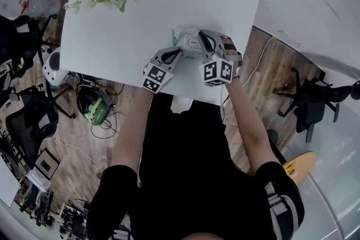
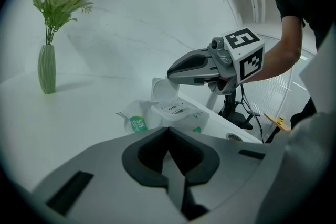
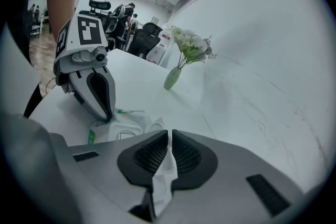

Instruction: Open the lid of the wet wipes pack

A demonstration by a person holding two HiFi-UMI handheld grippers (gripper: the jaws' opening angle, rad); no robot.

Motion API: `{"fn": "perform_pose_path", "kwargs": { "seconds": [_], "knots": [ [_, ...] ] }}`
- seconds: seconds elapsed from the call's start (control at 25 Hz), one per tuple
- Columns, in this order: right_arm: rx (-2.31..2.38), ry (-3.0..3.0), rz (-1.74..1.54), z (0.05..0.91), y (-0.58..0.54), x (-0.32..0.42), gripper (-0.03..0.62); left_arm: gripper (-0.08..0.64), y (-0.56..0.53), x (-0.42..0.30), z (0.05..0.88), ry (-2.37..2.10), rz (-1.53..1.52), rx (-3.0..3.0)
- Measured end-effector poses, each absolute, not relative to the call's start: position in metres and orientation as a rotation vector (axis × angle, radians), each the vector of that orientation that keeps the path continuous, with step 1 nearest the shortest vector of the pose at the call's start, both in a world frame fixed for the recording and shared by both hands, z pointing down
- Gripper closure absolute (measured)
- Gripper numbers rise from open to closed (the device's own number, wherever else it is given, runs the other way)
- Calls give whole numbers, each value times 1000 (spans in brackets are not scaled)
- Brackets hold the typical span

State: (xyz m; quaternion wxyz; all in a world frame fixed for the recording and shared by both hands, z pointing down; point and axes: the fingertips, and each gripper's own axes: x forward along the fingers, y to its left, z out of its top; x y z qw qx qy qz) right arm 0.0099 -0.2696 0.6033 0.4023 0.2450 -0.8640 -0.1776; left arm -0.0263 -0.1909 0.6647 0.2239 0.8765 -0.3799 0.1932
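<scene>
Because its lid [image 2: 163,89] stands straight up, the wet wipes pack [image 2: 178,115] looks open now, and I think the job is nearly done. The pack lies flat on the white table [image 1: 140,19], close to the edge nearest the person. It sits right between the two hand-held grippers. The right hand-held gripper [image 3: 169,150] has its jaws squeezed almost shut on the thin white lid. That is why the lid stands up and does not flop back down. The left hand-held gripper [image 3: 107,113] has its jaws closed together, with nothing I can see between them. Its tip sits down on the crinkly end of the pack, most likely to pin the pack so it does not lift up with the lid. Both come in from the person's side, so each one has its own end to work on. Far off at the back of the table stands a green vase [image 2: 46,68] of flowers, well apart from the pack and not in the way.
</scene>
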Motion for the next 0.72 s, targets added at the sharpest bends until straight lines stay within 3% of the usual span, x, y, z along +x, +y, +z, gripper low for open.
{"fn": "perform_pose_path", "kwargs": {
  "seconds": [0.72],
  "knots": [
    [657,-2147,-436,614,-292,8,546,537,-192,-27,665,-1070,537,2429]
  ]
}}
